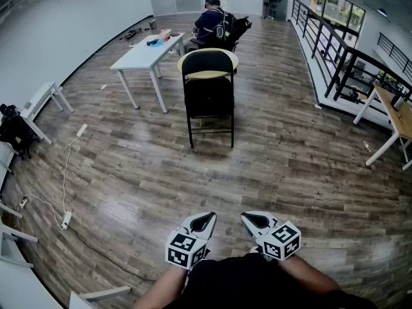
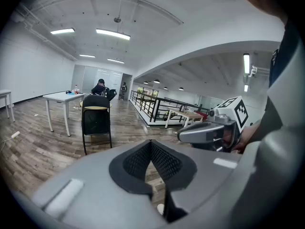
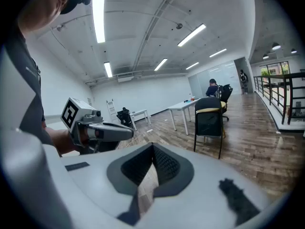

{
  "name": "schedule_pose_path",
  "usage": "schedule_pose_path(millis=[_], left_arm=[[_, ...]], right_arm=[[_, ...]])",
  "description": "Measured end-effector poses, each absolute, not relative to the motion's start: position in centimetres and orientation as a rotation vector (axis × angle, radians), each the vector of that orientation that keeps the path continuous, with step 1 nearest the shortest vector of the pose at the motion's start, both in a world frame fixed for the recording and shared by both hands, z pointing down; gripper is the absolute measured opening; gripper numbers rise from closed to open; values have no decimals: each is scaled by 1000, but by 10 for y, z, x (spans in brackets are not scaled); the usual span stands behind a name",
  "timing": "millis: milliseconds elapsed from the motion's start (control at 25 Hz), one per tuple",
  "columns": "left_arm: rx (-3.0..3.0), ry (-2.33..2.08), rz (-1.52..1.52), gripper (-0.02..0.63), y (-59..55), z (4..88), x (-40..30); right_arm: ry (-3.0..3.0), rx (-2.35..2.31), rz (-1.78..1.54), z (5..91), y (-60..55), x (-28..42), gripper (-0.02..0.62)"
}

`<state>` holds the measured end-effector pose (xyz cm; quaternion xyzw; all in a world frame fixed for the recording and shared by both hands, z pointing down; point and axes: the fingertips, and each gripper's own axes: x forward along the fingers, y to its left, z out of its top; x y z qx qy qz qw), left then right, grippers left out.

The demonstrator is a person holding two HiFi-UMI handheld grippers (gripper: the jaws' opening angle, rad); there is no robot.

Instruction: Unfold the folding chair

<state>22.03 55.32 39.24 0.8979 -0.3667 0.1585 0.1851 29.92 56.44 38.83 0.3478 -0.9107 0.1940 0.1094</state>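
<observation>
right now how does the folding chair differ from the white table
The folding chair is black and narrow; the table is white and long. The chair stands nearer; the table sits farther back and left, with small items on top. Both stand on the wood floor.

folding chair (image 1: 208,98): black metal frame, matt | floor (image 1: 161,172): glossy wood planks | table (image 1: 143,53): smooth white

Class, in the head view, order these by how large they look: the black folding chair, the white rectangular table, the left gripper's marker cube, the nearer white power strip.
1. black folding chair and white rectangular table: too alike to rank.
2. left gripper's marker cube, though nearness enlarges it.
3. nearer white power strip.
</observation>
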Motion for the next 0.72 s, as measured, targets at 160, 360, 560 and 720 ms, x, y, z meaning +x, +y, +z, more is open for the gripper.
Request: schedule_pose_path(millis=[160,360,560,720], left_arm=[[2522,-1017,440,8,559,395,217],[2460,-995,360,8,556,398,209],[2469,-1020,363,8,558,397,194],[2465,-1044,370,8,558,398,179]], right_arm=[[-2686,1031,559,385,570,294,-5],[-2689,1004,528,388,574,282,-5],[-2689,985,514,388,576,266,-5],[-2688,969,511,388,574,253,-5]])
